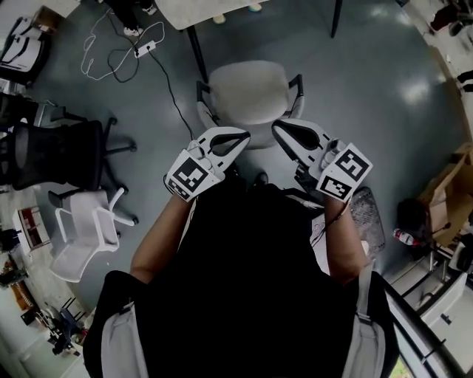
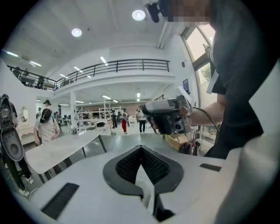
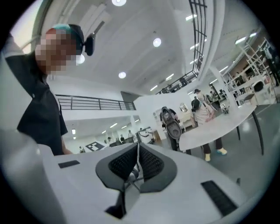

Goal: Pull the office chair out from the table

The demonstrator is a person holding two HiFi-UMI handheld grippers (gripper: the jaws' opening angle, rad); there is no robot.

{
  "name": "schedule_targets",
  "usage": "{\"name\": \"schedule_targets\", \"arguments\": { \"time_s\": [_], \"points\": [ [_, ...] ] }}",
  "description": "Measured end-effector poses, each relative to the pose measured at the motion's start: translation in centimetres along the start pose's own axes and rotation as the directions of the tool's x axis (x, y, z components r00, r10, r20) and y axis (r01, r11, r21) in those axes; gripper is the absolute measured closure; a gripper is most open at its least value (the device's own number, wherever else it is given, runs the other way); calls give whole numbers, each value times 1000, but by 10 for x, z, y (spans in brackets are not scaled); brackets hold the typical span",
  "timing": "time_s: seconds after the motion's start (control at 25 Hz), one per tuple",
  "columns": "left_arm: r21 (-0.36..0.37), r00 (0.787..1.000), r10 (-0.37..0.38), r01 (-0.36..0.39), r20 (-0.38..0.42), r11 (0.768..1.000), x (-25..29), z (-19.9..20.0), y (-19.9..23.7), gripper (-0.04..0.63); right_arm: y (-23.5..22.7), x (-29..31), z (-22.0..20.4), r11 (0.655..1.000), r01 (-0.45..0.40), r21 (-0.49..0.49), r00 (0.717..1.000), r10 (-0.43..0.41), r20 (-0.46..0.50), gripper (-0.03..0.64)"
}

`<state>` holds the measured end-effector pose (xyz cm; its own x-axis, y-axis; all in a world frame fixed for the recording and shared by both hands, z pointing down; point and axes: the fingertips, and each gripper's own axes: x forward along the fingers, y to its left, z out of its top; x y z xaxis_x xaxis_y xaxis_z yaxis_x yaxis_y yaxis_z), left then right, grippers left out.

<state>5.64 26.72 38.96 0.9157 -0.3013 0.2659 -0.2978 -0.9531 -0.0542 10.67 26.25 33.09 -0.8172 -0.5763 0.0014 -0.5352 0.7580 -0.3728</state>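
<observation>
**Head view, with both gripper views: a late stage of the task.** The left tongs and the right tongs are held in front of the person's torso. Each is pressed together on nothing, and each gripper view shows its own pads meeting with no object between them. The office chair stands on the floor just beyond the tips of both tongs and roughly midway between them. It appears to be below the tongs and touched by neither. The worktop lies farther beyond the chair, and the whole seat shows clear of its edge. The pull-out is therefore judged complete and the chair released. At most, a little more clearance from the worktop could be added.
</observation>
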Motion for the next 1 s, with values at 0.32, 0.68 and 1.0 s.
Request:
{"name": "schedule_targets", "arguments": {
  "time_s": [0.32, 0.68, 1.0],
  "points": [
    [-85, 966, -77, 101, 248, 991, -27, 83, 0, 583, 41, 5, 39, 989, -20, -144, 998, 28, 52, 597],
    [-60, 957, -134, 155, 258, 986, -52, 91, 25, 583, 52, 31, 30, 994, 4, -113, 998, 3, 60, 597],
    [-119, 960, -148, 180, 237, 976, -68, 81, 28, 583, 52, 54, 18, 990, 8, -139, 1000, -7, 8, 598]
  ]
}}
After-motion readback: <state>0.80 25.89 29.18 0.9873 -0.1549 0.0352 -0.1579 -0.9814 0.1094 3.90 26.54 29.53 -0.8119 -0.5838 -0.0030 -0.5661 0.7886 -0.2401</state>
